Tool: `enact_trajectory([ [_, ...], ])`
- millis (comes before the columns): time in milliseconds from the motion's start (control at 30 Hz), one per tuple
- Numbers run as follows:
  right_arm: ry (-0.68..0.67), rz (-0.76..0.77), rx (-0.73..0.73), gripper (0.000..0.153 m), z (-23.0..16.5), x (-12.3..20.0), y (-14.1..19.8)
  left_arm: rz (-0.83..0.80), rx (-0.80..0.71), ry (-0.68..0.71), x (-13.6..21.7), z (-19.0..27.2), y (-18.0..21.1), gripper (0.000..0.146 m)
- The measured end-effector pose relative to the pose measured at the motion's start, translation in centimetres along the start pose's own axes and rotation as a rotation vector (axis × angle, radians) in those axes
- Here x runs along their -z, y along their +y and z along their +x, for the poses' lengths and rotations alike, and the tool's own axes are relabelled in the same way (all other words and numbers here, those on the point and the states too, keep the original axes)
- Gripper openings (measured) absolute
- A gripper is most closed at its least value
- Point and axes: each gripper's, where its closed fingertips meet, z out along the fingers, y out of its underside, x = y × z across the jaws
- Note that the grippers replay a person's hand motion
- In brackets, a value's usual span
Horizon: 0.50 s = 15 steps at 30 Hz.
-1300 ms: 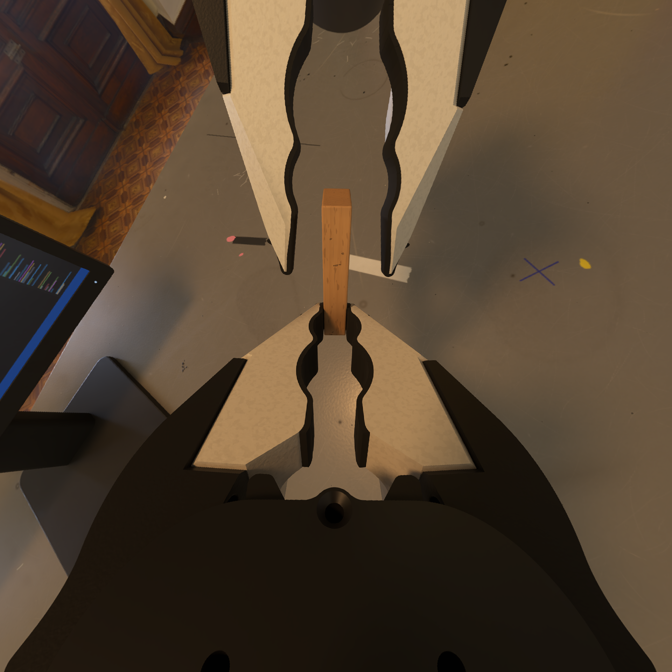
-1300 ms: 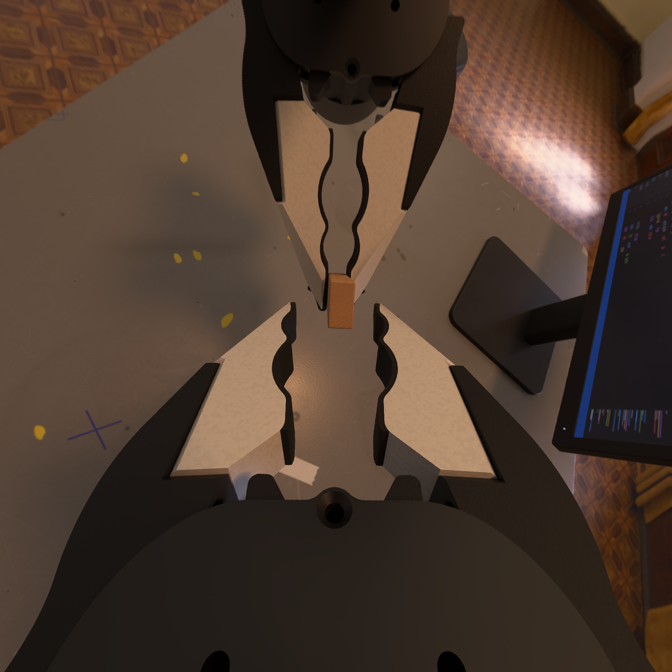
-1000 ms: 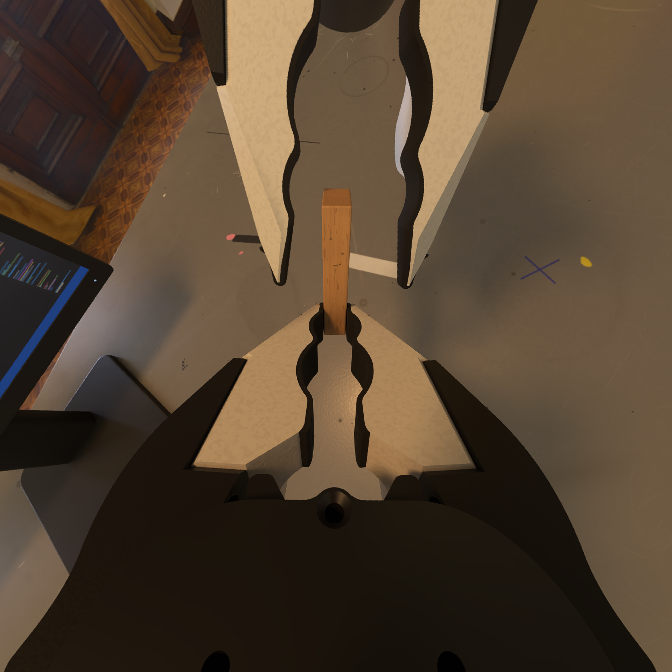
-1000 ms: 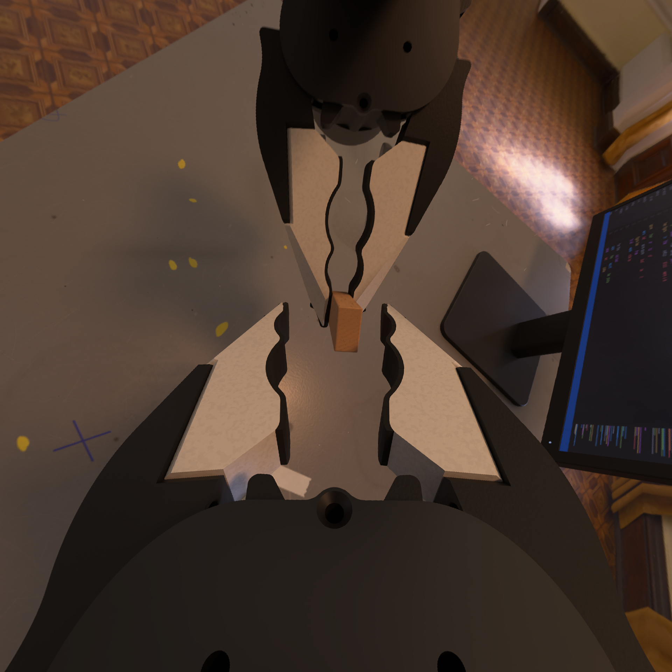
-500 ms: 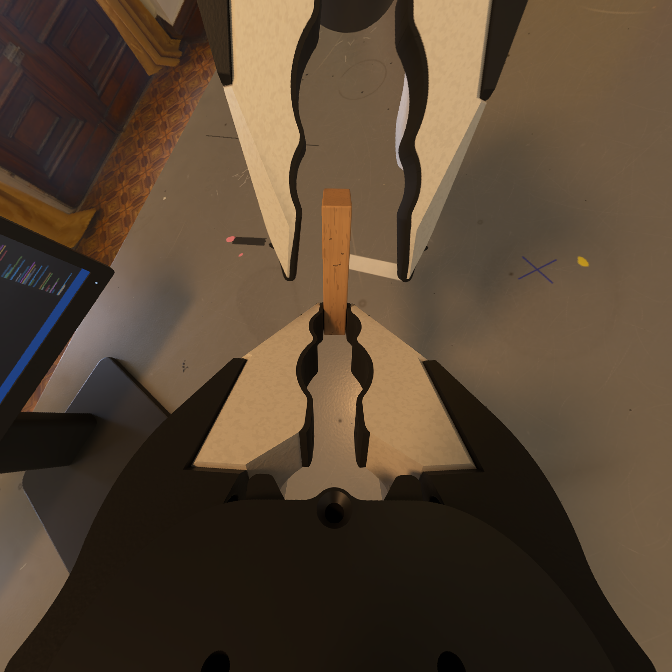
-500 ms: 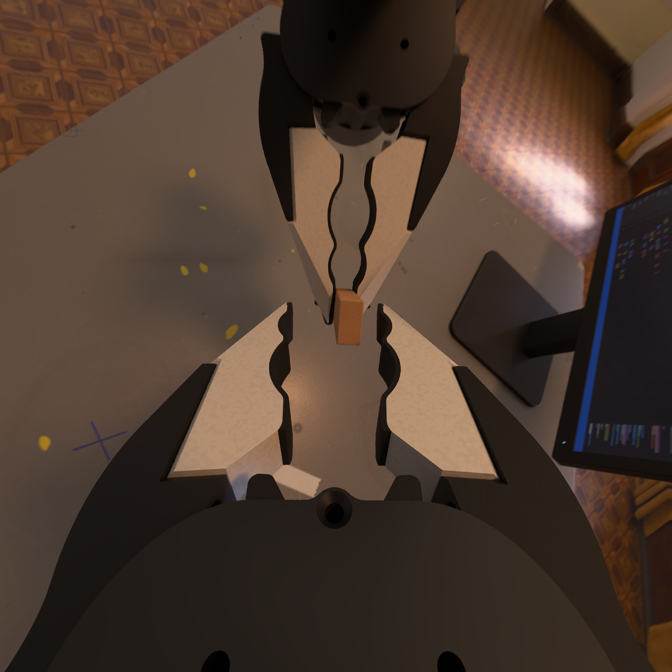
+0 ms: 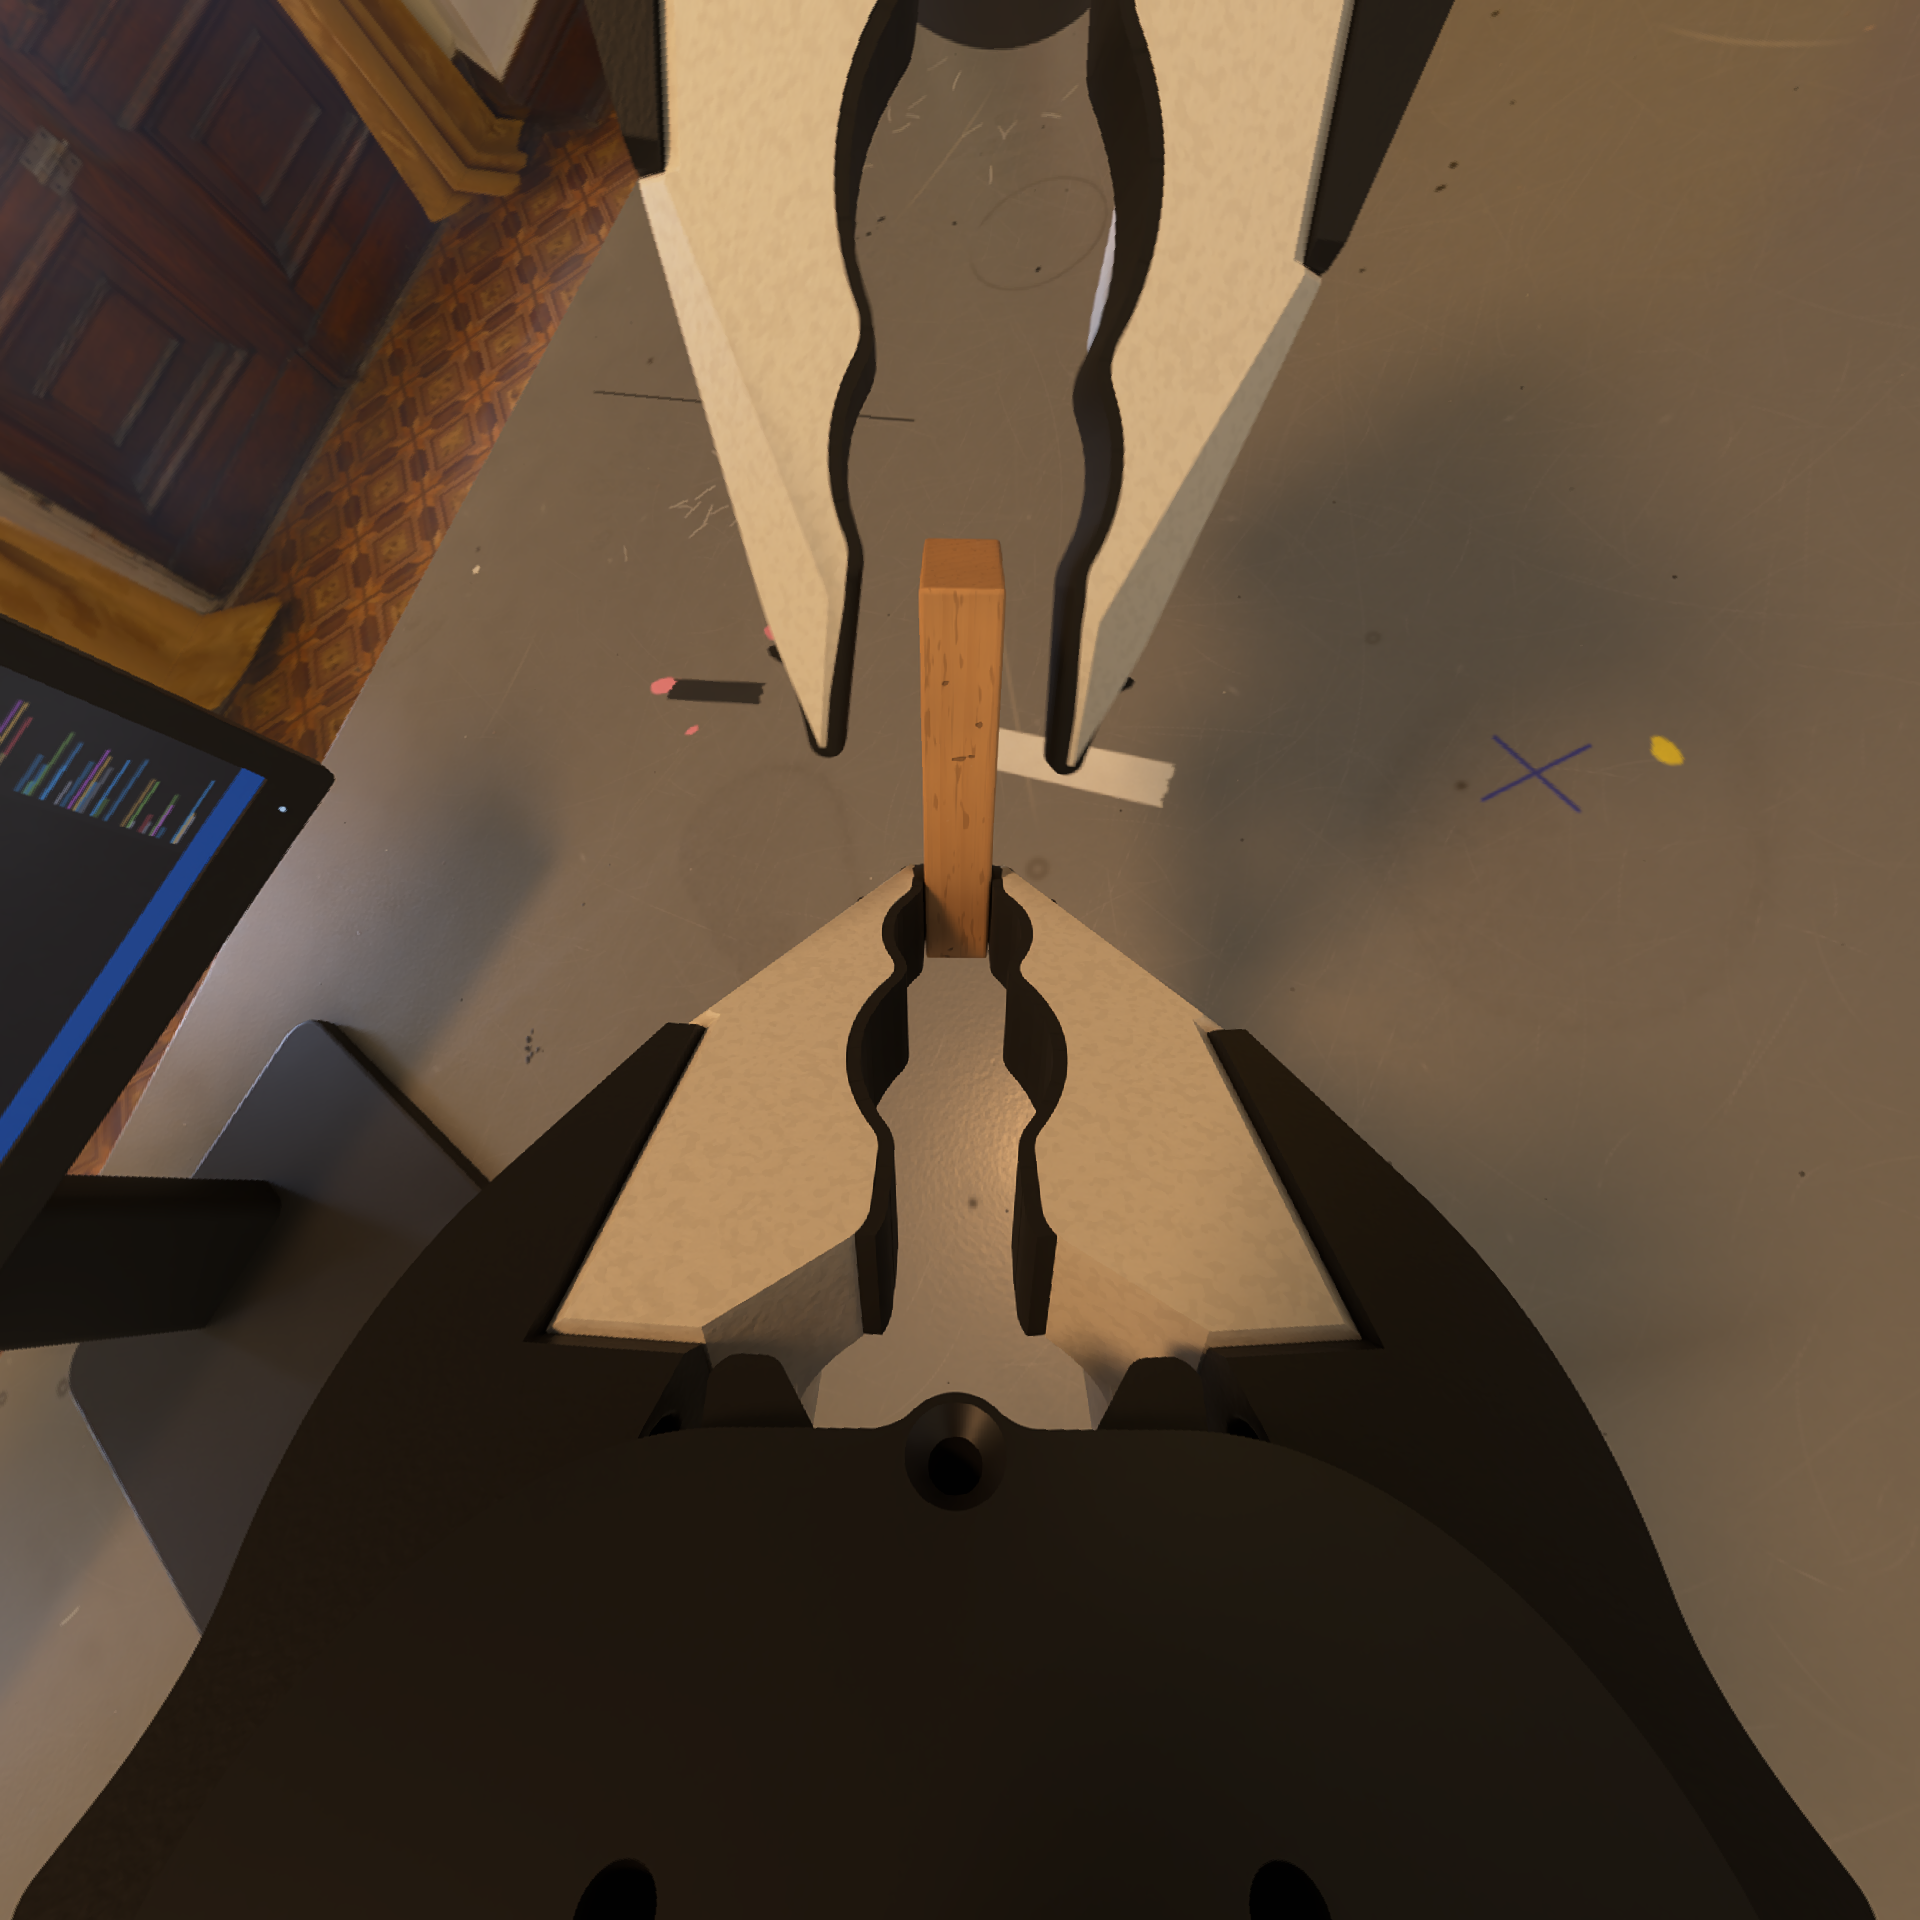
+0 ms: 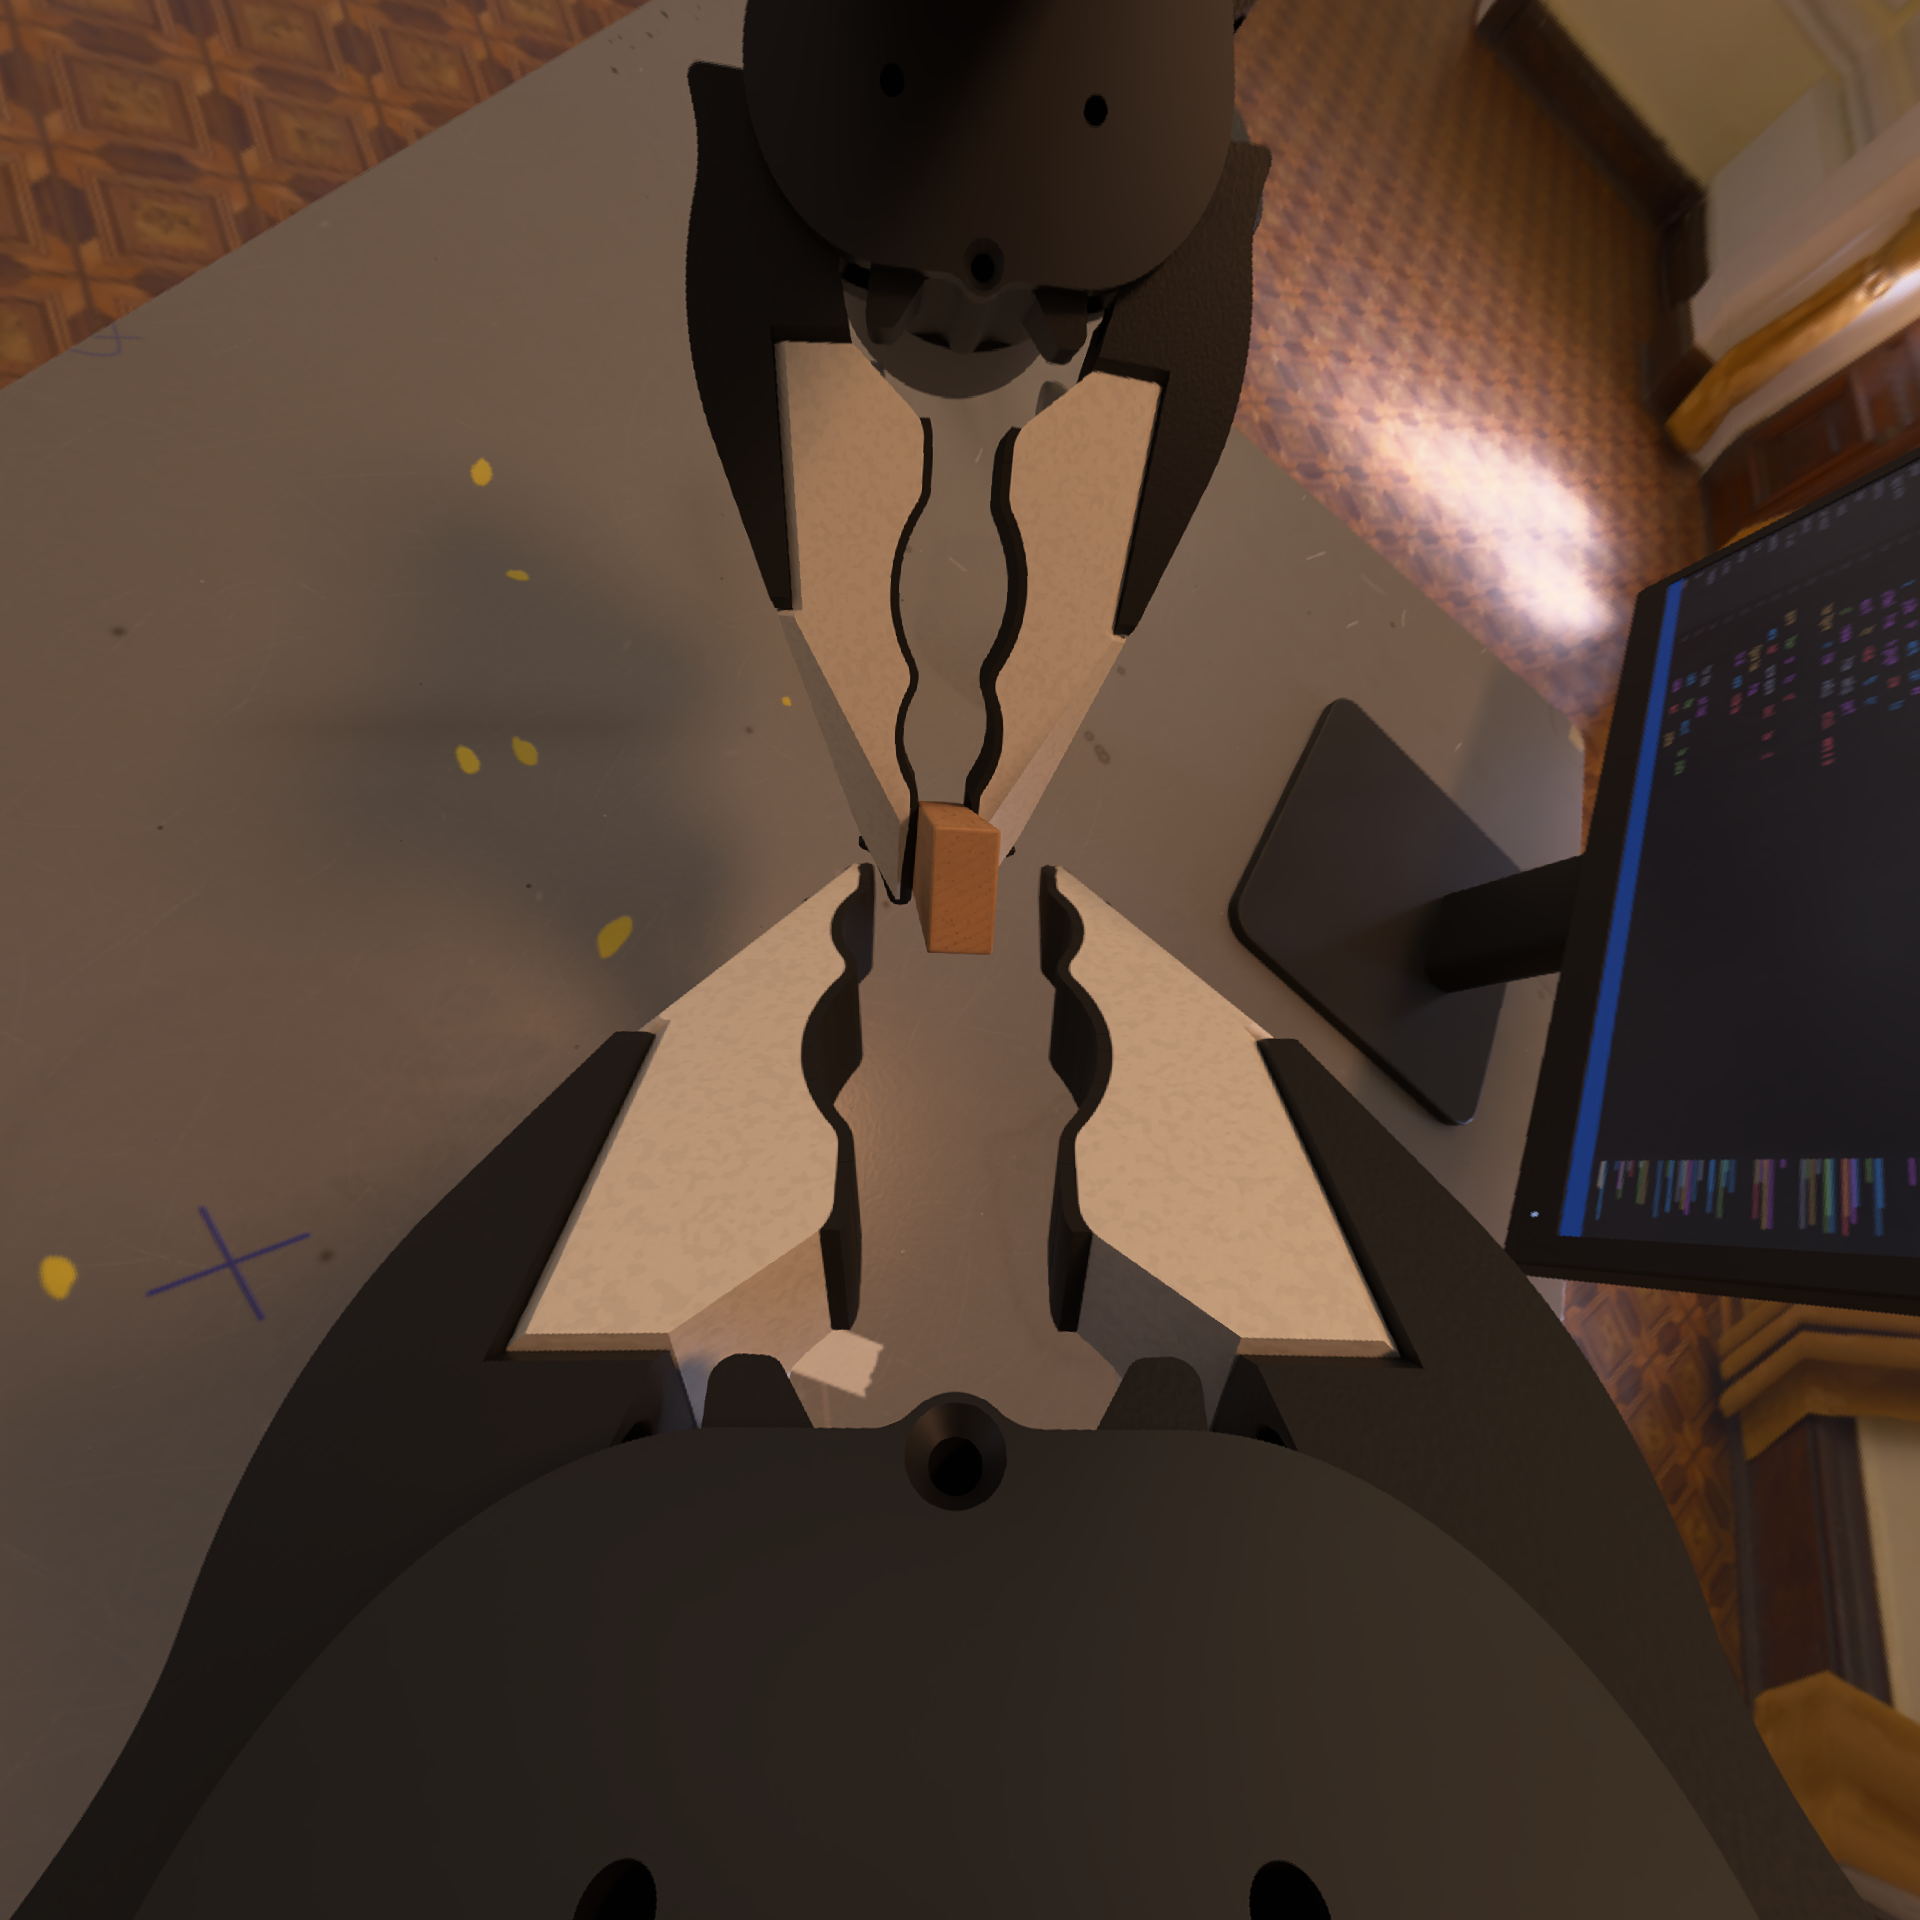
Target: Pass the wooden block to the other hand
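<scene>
left claw (image 7: pixel 956 894) pinching the wooden block (image 7: pixel 961 727), its free end between the spread right claw (image 8: pixel 954 883)

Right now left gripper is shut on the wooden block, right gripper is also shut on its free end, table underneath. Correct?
Not quite. The right gripper is open: in the right wrist view its jaws flank the wooden block with clear gaps on both sides. The left gripper is shut on the block, above the table, as you said.

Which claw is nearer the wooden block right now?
Left. The left claw is shut on the wooden block, pinching its near end. The right claw is open, fingers flanking the far end without touching.
</scene>
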Motion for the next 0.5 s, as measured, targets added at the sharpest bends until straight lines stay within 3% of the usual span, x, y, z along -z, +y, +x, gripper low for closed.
enact_trajectory([
  [133,0.025,0.015,0.029,0.015,0.23,0.33,-0.23,0.004,0.003,-0.004,0.11,-0.14,-0.03,0.011],
  [500,-0.003,0.040,0.011,0.014,0.22,0.25,-0.27,0.012,0.015,0.004,0.09,-0.15,0.03,0.010],
])
